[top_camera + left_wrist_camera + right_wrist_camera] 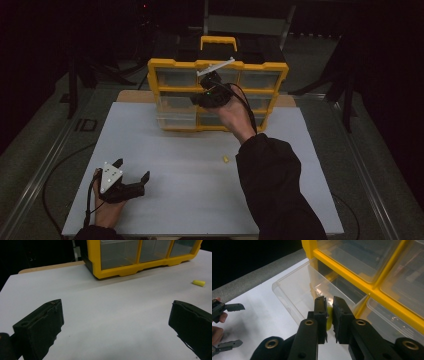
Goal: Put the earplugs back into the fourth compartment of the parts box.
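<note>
right gripper raised, gripping yellow piece

Glossy yellow plastic frames the organizer; its pulled-out drawer is clear, smooth plastic (upper middle). The table looks matt white.

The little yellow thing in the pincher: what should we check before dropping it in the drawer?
1. Small yellow piece pinched in right gripper: ok.
2. Clear plastic drawer pulled out of yellow organiser box: ok.
3. Gripper directly over the drawer: cannot tell.
4. Left gripper out of the way, jaws open: ok.
5. Second small yellow piece waiting on white tabletop: ok.
</note>
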Tool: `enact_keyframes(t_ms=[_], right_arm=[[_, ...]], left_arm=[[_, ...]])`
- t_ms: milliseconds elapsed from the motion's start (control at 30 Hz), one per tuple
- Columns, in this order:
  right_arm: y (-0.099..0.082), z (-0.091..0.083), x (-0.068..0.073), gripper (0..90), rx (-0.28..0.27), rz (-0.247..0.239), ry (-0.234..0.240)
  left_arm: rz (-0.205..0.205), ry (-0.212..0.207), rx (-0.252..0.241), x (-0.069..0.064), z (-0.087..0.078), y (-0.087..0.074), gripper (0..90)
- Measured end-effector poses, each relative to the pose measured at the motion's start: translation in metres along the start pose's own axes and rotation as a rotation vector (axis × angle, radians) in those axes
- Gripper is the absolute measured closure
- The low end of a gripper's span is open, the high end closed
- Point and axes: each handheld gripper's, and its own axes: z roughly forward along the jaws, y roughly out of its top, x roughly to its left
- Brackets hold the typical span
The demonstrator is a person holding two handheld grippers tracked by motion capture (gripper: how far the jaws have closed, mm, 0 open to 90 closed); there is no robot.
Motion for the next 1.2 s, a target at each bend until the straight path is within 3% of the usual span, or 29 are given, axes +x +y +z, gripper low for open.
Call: enact_keyframes(t_ms=[300, 700, 1200], right_arm=[[0.0, 0.012, 0.009, 80.9, 0.01, -0.025, -0.009], [-0.006, 0.02, 0.008, 78.9, 0.029, -0.014, -0.011], [-0.012, 0.017, 0.006, 47.3, 0.008, -0.021, -0.007]], left_arm=[[-0.001, 0.0, 0.001, 0.0, 0.0, 0.0, 0.6], [-0.001, 0.0, 0.002, 0.0, 0.0, 0.0, 0.6], [0.0, 0.002, 0.002, 0.0, 0.001, 0.0, 0.6]])
